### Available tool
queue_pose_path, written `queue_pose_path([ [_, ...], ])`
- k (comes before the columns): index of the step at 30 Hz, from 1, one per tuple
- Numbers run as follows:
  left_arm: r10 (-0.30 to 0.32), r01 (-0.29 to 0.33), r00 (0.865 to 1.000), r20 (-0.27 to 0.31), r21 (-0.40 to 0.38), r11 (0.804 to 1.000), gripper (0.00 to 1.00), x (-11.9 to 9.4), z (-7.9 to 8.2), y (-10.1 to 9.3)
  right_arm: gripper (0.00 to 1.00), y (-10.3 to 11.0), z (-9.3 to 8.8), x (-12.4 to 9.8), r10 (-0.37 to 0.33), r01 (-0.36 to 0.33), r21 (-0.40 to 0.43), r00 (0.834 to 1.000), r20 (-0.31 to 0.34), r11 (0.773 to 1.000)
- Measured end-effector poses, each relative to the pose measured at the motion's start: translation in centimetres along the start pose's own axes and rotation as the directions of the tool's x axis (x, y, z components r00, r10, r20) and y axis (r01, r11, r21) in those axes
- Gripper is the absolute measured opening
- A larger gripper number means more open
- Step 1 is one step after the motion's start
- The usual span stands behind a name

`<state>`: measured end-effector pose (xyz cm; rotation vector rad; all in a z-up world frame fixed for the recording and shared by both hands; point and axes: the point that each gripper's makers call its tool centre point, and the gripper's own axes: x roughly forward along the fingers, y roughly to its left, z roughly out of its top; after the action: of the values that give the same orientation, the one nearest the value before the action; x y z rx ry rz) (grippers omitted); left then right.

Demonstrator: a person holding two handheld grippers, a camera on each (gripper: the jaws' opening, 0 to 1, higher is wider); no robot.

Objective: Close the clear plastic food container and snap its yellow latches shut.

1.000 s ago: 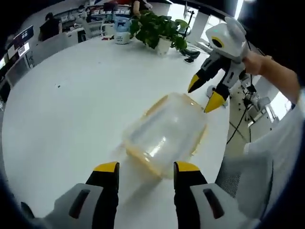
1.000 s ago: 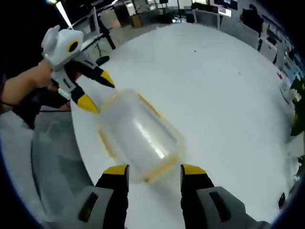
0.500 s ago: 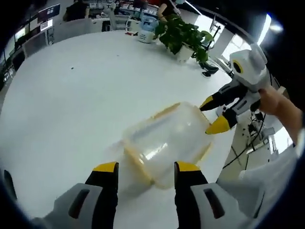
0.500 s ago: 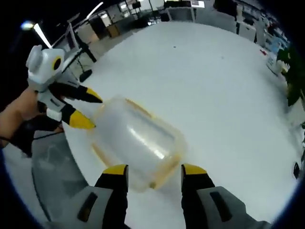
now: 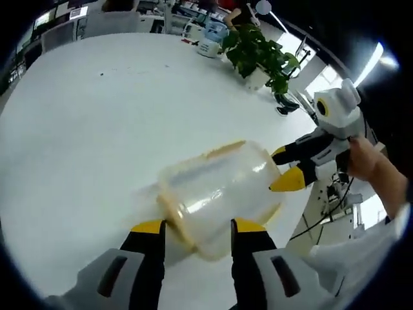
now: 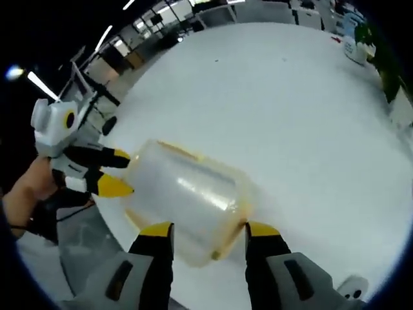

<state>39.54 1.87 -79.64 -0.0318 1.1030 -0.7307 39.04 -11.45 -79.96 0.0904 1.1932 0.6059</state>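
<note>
White round table, open office behind; potted plant at far edge.

Left gripper: jaws apart, straddling the near end of the container in the left gripper view; tips look to be at or touching its yellow rim. Firm contact cannot be confirmed.

Right gripper: jaws apart, straddling the opposite end of the container in the right gripper view. Seen from the left gripper view, the right gripper has its tips at the container's far end, one yellow tip against the wall.

Container: lies on the table near its edge, between the two grippers, clear domed side up.

Step in hand (judgement): bracing the box from both ends before working a latch. To do it well, keep one gripper steady as a backstop, so the light box does not slide toward the table edge; bring the other onto a single latch and press it flat against the wall until it seats. One latch at a time.

Unclear: latches blur into the yellow rim; which are snapped cannot be told. Lid seating all round not visible. Container's underside hidden. Person's hand partly cut off.
</note>
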Motion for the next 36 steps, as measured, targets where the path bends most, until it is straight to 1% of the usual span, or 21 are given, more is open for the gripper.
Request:
queue_pose_path([
  [3,0.006,-0.006,1.000,-0.008,0.013,1.000,0.37,0.1,0.0,-0.1,0.41,0.3,-0.1,0.0,-0.006,0.006,-0.010,1.000,-0.012,1.000],
  [7,0.000,0.000,1.000,-0.017,0.004,1.000,0.34,0.1,0.0,-0.1,0.39,0.3,-0.1,0.1,0.003,-0.003,-0.012,1.000,-0.018,1.000],
  [8,-0.003,0.003,0.999,-0.032,-0.009,1.000,0.34,0.2,-0.1,-0.2,0.39,0.3,-0.1,0.2,0.002,-0.003,-0.010,1.000,-0.024,1.000],
  [9,-0.025,0.025,0.998,-0.066,0.002,1.000,0.31,0.7,-0.6,-0.5,0.39,0.5,-0.1,0.3,0.001,-0.001,-0.009,0.999,-0.034,1.000],
  [10,-0.067,0.057,0.994,-0.083,-0.120,0.991,0.30,1.1,-1.0,-1.3,0.38,0.1,-0.2,0.3,-0.024,0.020,-0.071,0.999,-0.045,0.997],
  [11,-0.051,0.046,0.996,-0.073,-0.071,0.996,0.31,0.8,-0.7,-0.2,0.38,0.4,0.0,0.4,-0.012,0.011,-0.015,0.999,-0.053,1.000],
  [13,-0.045,0.042,0.996,-0.077,-0.041,0.998,0.31,0.5,-0.8,-0.5,0.38,0.6,-0.2,0.4,-0.019,0.018,-0.017,0.999,-0.047,1.000],
  [15,-0.052,0.048,0.996,-0.069,-0.060,0.997,0.31,0.4,-0.9,-0.3,0.38,0.4,-0.2,0.4,-0.004,0.004,0.005,1.000,-0.020,1.000],
  [16,-0.052,0.049,0.996,-0.068,-0.053,0.997,0.32,0.5,-0.8,-0.4,0.38,0.4,-0.2,0.3,-0.007,0.007,0.006,1.000,-0.016,1.000],
  [20,-0.053,0.050,0.997,-0.063,-0.053,0.997,0.32,0.4,-0.9,-0.5,0.38,0.4,-0.1,0.3,-0.001,0.001,0.000,1.000,-0.019,1.000],
  [23,-0.056,0.053,0.997,-0.055,-0.053,0.997,0.32,0.4,-0.9,-0.6,0.35,0.2,0.0,0.3,0.010,-0.010,0.014,1.000,-0.010,1.000],
  [24,-0.054,0.051,0.997,-0.056,-0.052,0.997,0.31,0.5,-0.8,-0.5,0.33,0.3,0.1,0.4,0.003,-0.002,0.018,0.999,-0.037,1.000],
  [25,-0.053,0.050,0.996,-0.067,-0.038,0.998,0.31,0.5,-0.8,-0.6,0.33,0.4,0.1,0.4,-0.007,0.007,0.010,0.999,-0.037,1.000],
  [26,-0.053,0.050,0.996,-0.070,-0.036,0.998,0.31,0.5,-0.8,-0.5,0.33,0.4,0.1,0.4,-0.007,0.007,0.000,0.999,-0.034,1.000],
  [27,-0.051,0.048,0.996,-0.072,-0.036,0.998,0.31,0.5,-0.8,-0.5,0.33,0.3,0.1,0.4,0.000,0.000,0.018,0.999,-0.034,1.000],
  [30,-0.048,0.046,0.997,-0.067,-0.038,0.998,0.30,0.5,-0.7,-0.5,0.32,0.3,0.1,0.3,-0.007,0.007,0.018,1.000,-0.018,1.000],
  [35,-0.042,0.039,0.997,-0.059,-0.047,0.998,0.30,0.6,-0.7,-0.5,0.32,0.1,0.2,0.3,-0.005,0.006,0.026,1.000,-0.022,1.000],
  [36,-0.045,0.042,0.997,-0.056,-0.049,0.998,0.31,0.6,-0.7,-0.5,0.32,0.1,0.1,0.2,0.000,0.001,0.024,1.000,-0.007,1.000],
])
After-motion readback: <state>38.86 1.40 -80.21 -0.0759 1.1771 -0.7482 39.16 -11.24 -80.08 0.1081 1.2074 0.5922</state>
